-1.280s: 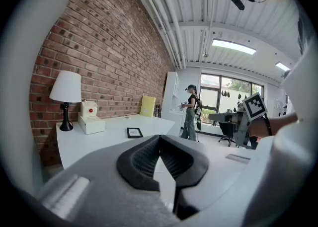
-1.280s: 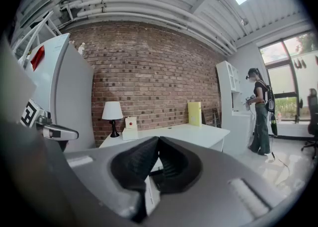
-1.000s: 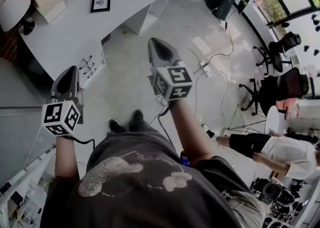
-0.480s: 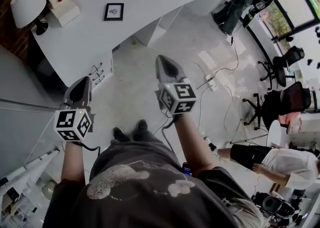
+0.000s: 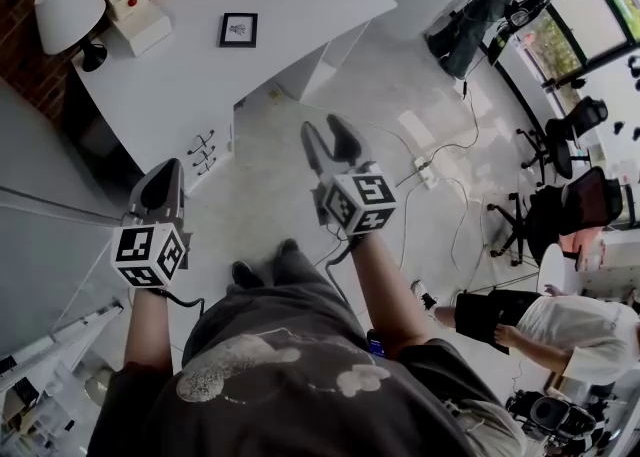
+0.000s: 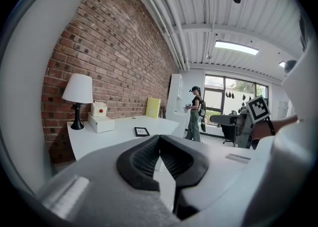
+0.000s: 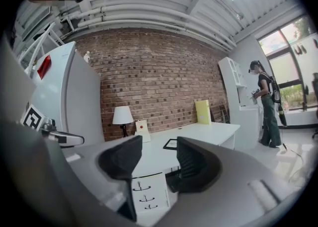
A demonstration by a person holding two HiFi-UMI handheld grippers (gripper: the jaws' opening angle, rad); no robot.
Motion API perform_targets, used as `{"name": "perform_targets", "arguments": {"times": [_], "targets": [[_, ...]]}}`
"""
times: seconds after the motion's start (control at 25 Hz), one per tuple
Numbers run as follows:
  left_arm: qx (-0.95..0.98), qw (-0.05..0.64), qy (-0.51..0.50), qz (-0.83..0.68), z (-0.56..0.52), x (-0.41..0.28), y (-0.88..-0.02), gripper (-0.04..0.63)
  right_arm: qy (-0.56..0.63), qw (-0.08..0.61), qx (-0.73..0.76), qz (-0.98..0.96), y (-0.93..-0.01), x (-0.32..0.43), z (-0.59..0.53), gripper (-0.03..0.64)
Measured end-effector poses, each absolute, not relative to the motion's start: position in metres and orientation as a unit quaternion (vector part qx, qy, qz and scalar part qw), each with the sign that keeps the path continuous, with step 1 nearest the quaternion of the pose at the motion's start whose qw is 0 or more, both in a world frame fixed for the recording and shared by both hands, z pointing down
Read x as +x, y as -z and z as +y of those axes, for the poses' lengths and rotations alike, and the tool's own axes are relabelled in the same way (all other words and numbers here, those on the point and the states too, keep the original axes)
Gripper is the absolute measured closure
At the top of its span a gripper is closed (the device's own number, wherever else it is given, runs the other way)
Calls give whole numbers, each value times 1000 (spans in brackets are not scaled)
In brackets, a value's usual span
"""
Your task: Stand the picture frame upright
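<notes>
Gripper on the left (image 5: pixel 166 171) clenched empty; right gripper (image 5: pixel 327 135) just opening, nothing between; picture frame (image 5: pixel 238 29) apparently flat on desk (image 5: pixel 180 75).

What the picture frame (image 5: pixel 238 29) shows is too small to tell.

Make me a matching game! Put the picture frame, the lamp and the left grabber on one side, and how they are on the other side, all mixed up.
1. picture frame
2. lamp
3. left gripper

A. fingers shut, nothing between them
B. lying flat on the desk
C. standing upright beside the brick wall

Pairs: 1-B, 2-C, 3-A
</notes>
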State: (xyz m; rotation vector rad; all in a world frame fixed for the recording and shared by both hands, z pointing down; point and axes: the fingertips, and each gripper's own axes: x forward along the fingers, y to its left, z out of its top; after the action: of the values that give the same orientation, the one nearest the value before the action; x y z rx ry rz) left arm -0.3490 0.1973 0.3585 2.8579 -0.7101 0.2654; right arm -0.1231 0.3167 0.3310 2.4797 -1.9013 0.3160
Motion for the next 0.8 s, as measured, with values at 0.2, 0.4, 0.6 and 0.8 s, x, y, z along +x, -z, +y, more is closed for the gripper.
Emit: {"name": "perform_targets", "arguments": {"times": [0.2,0.4,0.6,0.8], "targets": [[960,99,-75,-250,191,-353,-354,584,-112,4,768,-631,-335,-126,304,319],[956,98,-85,-262,190,-350,-359,584,-129,-3,748,-651,-343,-119,286,272],[944,97,-99,-298,178,-337,-366,584,-139,-6,723,-676,-357,-96,257,271],[926,103,-109,-346,159,-303,-373,584,-149,-6,686,-712,-371,-46,218,271]]}}
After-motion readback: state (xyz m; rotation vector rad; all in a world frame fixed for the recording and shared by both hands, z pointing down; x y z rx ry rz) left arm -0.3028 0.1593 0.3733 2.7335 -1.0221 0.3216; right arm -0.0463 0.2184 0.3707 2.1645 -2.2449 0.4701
